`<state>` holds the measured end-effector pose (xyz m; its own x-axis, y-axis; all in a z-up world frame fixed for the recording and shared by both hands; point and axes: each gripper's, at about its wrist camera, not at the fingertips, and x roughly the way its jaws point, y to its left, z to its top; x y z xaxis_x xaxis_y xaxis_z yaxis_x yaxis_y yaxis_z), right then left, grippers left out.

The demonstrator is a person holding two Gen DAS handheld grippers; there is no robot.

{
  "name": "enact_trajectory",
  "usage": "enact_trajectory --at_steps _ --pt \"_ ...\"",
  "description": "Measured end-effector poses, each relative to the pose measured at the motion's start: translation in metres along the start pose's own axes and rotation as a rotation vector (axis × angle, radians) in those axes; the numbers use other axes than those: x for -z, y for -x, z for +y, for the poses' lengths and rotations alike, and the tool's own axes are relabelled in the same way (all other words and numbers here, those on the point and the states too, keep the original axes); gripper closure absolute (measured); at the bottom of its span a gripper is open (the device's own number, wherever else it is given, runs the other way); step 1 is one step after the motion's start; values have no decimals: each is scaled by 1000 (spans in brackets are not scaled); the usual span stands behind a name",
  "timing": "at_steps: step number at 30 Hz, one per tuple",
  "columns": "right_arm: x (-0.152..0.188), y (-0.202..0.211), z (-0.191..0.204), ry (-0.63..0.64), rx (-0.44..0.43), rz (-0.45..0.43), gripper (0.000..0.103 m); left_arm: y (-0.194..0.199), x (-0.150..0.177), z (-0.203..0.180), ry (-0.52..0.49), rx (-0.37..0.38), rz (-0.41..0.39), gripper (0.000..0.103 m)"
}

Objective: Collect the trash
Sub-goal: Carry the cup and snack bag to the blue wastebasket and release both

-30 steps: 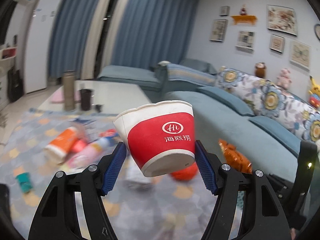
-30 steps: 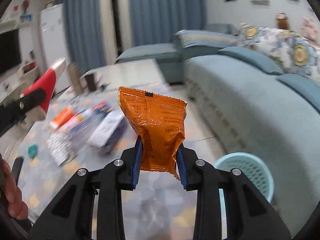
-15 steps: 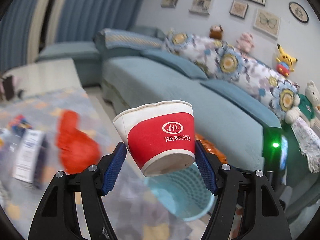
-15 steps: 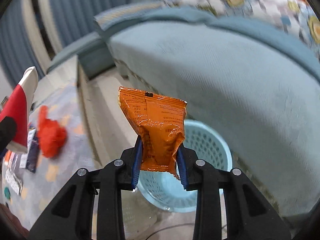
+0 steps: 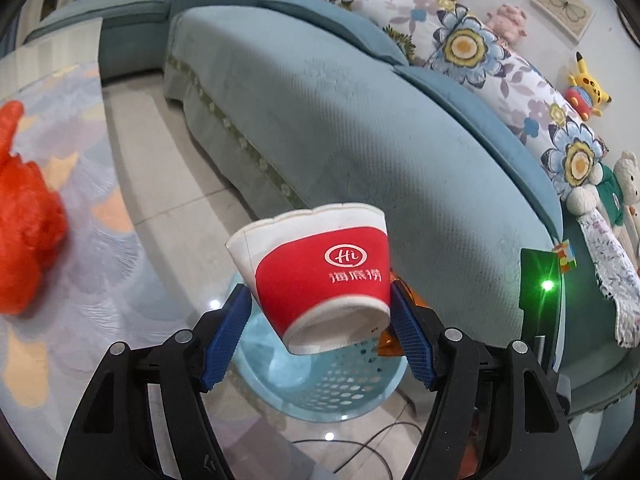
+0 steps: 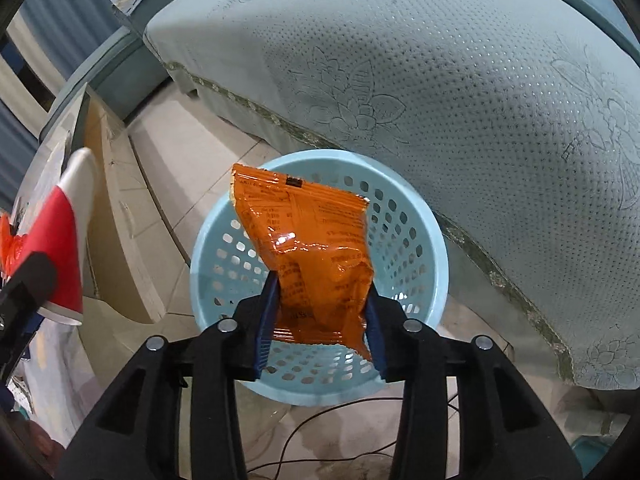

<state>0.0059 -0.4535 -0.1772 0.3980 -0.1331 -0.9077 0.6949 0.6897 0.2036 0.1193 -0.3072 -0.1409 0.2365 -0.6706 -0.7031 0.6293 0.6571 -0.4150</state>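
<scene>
left gripper: blue pads set wide on either side of a red-and-white paper cup, which sits tilted between them with its base toward the camera; the pads look to press on its sides, so the cup is held. it hangs over the near rim of a pale blue plastic basket standing on the tiled floor just beside a blue-green sofa. an orange-red crumpled bag lies on the rug to the left.

right gripper: its jaws have just been opening, with an orange snack packet between them; the blue pads stand at the packet's edges, and whether they grip it cannot be told. the packet is directly above the basket's open mouth. a dark cable runs across the floor below.
</scene>
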Motion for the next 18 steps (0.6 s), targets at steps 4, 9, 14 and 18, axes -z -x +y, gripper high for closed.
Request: enact_trajectory --at_steps 4,9,14,18 --pt "-4 1 -1 -6 -1 -6 54 -5 -1 0 -15 -17 22 30" --pt "-6 7 -4 4 -8 -18 54 10 -1 3 -16 -18 1 28" --pt "-7 21 9 33 -18 -59 54 35 -3 8 -1 1 -53 28" --pt "-7 37 19 53 -53 -114 54 66 -1 13 4 3 -109 28"
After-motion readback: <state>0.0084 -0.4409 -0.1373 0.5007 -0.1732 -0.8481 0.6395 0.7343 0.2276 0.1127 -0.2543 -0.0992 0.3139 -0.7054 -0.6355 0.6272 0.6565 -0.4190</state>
